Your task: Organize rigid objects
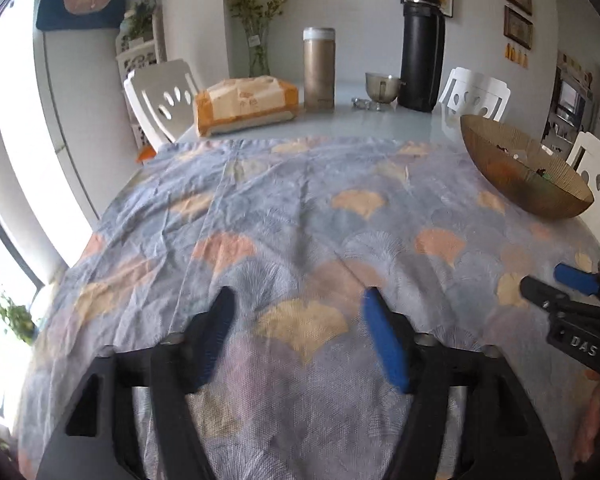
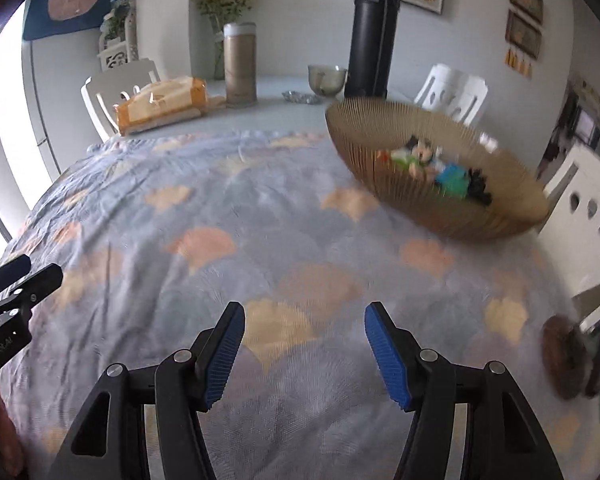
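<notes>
A ribbed brown bowl [image 2: 460,216] stands at the right of the table and holds several small toys [image 2: 440,168]. It also shows in the left wrist view [image 1: 532,188], its contents mostly hidden. My left gripper [image 1: 298,304] is open and empty over the patterned cloth [image 1: 300,220]. My right gripper [image 2: 304,320] is open and empty over the cloth [image 2: 220,220], short of the bowl. Each gripper shows at the edge of the other's view: the right gripper [image 1: 552,284] and the left gripper [image 2: 32,274].
At the table's far end stand an orange tissue pack [image 1: 246,104], a gold canister [image 1: 319,70], a metal cup [image 1: 382,87] and a tall black flask [image 1: 422,46]. White chairs [image 1: 164,96] surround the table. A dark round object [image 2: 564,356] sits at the right edge.
</notes>
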### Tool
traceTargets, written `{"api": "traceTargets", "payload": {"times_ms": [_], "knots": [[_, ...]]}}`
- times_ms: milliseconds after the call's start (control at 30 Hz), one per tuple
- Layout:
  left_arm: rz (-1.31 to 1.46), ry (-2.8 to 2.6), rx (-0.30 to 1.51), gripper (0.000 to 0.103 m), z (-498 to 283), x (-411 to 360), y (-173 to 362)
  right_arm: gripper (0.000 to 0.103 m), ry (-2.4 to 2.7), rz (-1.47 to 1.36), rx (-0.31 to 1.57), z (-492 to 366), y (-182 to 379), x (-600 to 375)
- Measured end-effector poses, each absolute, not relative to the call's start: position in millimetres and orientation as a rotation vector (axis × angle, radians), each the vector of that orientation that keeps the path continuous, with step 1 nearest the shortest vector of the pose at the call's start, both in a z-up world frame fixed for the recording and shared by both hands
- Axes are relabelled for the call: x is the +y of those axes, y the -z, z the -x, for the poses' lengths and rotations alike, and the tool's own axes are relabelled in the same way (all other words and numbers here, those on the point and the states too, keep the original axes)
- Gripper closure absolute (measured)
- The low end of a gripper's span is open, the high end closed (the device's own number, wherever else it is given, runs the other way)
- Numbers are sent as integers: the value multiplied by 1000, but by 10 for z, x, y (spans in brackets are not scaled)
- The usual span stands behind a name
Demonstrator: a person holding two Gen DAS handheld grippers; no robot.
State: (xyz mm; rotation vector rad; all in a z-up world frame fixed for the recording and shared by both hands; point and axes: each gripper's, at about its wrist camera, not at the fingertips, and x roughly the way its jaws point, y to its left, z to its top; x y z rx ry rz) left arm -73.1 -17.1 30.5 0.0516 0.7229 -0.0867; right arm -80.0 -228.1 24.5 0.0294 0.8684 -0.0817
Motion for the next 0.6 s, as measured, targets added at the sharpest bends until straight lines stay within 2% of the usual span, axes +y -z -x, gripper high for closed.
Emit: {"api": "traceTargets", "payload": {"times_ms": [33,333,467,600], "knots": [[-54,84,708,20,760,-165,-316,42,81,-29,863,792,-251,-2296],[-24,80,703,20,769,-102,-326,32,87,-4,813,876,-301,-2235],[-24,78,707,20,772,-107,-319,19,98,47,777,928,-341,-2144],[-21,66,713,19,770,-98,-312,16,103,71,767,939,-347,-2107]]}}
